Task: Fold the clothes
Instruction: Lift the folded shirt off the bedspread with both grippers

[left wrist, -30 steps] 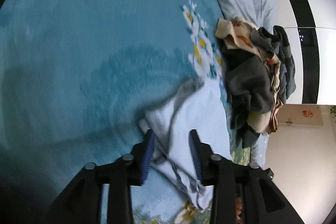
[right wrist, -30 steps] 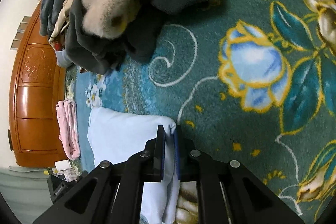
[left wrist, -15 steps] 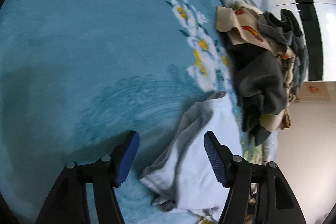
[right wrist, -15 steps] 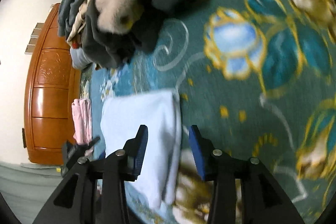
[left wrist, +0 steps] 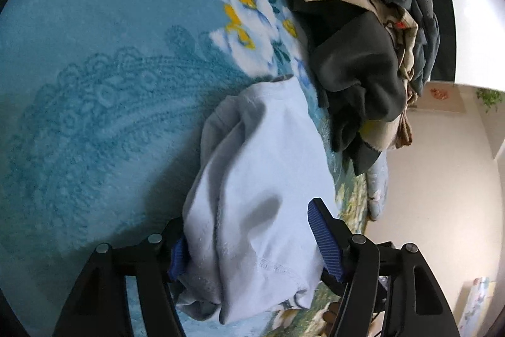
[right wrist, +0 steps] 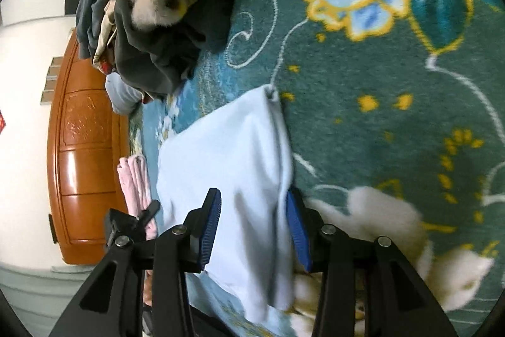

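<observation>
1. On a teal floral blanket (left wrist: 94, 84) lies a pale blue garment (left wrist: 262, 195), partly folded, its near end bunched and creased.
2. Seen from the left wrist, the left gripper (left wrist: 252, 245) has its jaws spread wide on either side of the garment's near end; its blue ribbed pads (left wrist: 325, 245) stand at the cloth's two edges without squeezing it.
3. Seen from the right wrist, the right gripper (right wrist: 255, 229) straddles the garment's (right wrist: 227, 153) folded edge with its jaws about half open; cloth lies between the pads (right wrist: 296, 229), which do not press on it.
4. At the far right in the left wrist view sits a heap of unfolded clothes (left wrist: 363, 52), dark grey and cream with a red print, just beyond the garment's far end.
5. Left of the garment in the right wrist view lies a folded pink cloth (right wrist: 135, 182), with an orange-brown wooden cabinet (right wrist: 82, 147) beyond it.
</observation>
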### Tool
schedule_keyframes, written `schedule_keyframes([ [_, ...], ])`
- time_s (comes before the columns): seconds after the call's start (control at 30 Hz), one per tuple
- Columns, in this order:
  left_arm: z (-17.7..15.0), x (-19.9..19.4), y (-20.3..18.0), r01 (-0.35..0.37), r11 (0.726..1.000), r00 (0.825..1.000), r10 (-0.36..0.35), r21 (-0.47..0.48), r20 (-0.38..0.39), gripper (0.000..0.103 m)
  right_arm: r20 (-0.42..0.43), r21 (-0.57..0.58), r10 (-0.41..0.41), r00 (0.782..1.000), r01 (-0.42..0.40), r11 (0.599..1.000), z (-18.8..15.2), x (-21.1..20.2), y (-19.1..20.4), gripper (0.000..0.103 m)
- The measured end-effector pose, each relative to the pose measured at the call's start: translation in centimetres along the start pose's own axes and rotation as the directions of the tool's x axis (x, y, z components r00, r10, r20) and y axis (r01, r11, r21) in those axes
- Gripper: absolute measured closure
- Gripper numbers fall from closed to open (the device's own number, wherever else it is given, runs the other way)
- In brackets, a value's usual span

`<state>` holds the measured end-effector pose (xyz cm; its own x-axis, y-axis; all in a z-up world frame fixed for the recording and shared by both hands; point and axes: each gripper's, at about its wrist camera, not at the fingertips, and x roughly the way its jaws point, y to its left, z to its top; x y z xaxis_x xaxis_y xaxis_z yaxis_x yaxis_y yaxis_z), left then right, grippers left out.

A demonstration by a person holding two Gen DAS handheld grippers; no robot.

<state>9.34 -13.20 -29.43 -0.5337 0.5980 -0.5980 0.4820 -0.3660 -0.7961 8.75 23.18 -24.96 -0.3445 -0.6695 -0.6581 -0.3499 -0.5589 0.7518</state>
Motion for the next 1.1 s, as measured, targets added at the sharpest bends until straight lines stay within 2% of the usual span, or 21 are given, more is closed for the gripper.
schedule_keyframes([
  [0.13,-0.2,0.0,0.0,0.012,1.0,1.0,-0.012,0.005,-0.005,0.033,-0.019,-0.012,-0.02,1.0,0.02,1.0,-0.3,0.0,0.6,0.058],
  [0.27,-0.3,0.3,-0.2,0.011,1.0,1.0,-0.011,0.014,-0.006,0.033,-0.028,0.032,-0.022,0.999,0.023,0.999,-0.2,0.1,0.0,0.058],
  [0.3,-0.3,0.3,-0.2,0.008,1.0,1.0,-0.008,0.011,-0.002,0.036,-0.016,0.035,-0.031,0.999,0.031,0.999,-0.1,0.3,0.2,0.058],
  [0.4,-0.4,0.2,0.0,-0.022,1.0,1.0,0.022,-0.012,0.01,0.051,0.016,0.036,-0.078,0.997,0.078,0.996,0.5,1.1,1.4,0.057],
  [0.53,-1.4,0.1,-0.5,-0.06,0.998,0.998,0.06,-0.002,0.028,0.062,0.015,0.013,-0.108,0.994,0.108,0.994,0.5,1.8,2.5,0.057],
  [0.6,-2.2,0.4,-1.1,-0.074,0.997,0.997,0.073,0.019,0.026,0.071,0.019,0.011,-0.109,0.994,0.108,0.994,0.1,1.7,2.3,0.061],
  [0.67,-3.1,0.5,-1.4,-0.095,0.995,0.995,0.093,0.029,0.042,0.078,0.026,0.026,-0.105,0.994,0.105,0.994,-0.3,1.4,1.7,0.083],
  [0.73,-3.8,0.1,-1.5,-0.098,0.995,0.993,0.097,0.024,0.062,0.084,0.037,0.061,-0.094,0.995,0.091,0.994,-0.6,1.0,1.0,0.092],
  [0.8,-4.4,-0.7,-2.0,-0.098,0.994,0.992,0.094,0.042,0.086,0.085,0.052,0.069,-0.065,0.997,0.061,0.996,-0.7,0.4,1.4,0.093],
  [0.87,-4.8,-1.5,-3.2,-0.101,0.992,0.991,0.093,0.077,0.099,0.085,0.072,0.022,-0.047,0.996,0.045,0.999,-1.0,-0.6,2.8,0.094],
  [0.97,-6.3,-2.3,-3.7,-0.112,0.99,0.989,0.102,0.087,0.103,0.085,0.078,-0.076,-0.056,0.995,0.062,0.995,-1.5,-1.3,5.1,0.094],
  [1.1,-6.8,-3.9,-3.4,-0.102,0.992,0.985,0.089,0.079,0.147,0.085,0.078,-0.124,-0.049,0.996,0.059,0.991,-1.9,-1.9,6.8,0.094],
])
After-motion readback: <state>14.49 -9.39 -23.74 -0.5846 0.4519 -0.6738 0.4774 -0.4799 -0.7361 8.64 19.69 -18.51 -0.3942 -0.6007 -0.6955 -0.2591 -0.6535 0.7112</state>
